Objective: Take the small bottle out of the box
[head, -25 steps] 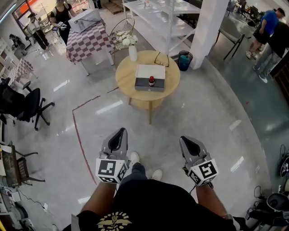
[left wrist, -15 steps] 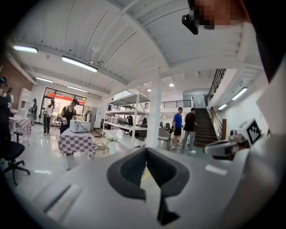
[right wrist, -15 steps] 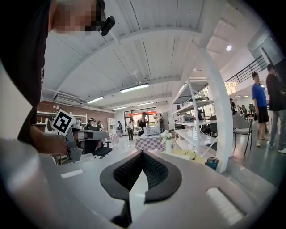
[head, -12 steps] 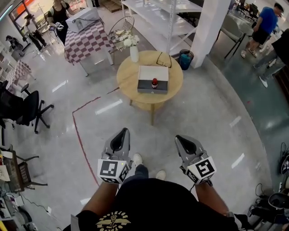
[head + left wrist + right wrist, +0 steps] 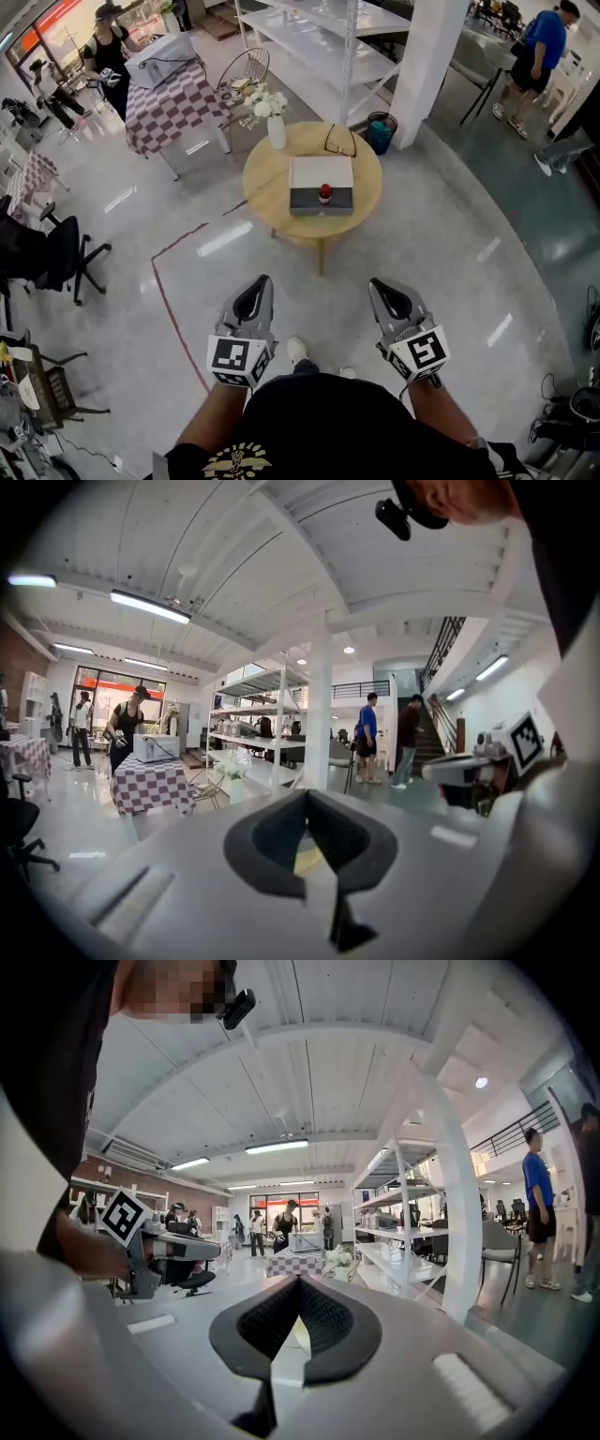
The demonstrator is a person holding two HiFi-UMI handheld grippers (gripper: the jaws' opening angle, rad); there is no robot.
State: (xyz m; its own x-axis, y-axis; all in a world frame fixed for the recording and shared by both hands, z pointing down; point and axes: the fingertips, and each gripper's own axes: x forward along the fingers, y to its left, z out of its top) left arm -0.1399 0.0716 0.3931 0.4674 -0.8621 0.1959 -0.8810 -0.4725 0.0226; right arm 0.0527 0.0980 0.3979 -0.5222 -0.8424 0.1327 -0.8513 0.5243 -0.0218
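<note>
From my head, the small bottle stands in the box on the round bench, far ahead of me. In the left gripper view, my left tongs are closed tight and hold nothing. In the right gripper view, my right tongs are the same. The bottle looks light and slippery, so I should pinch its body softly.

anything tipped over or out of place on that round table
Nothing stands out. The box sits flat on the round table, and the small bottle stands upright in it. The vase of flowers is upright near the far edge, and the glasses lie flat behind the box. No spill shows.
</note>
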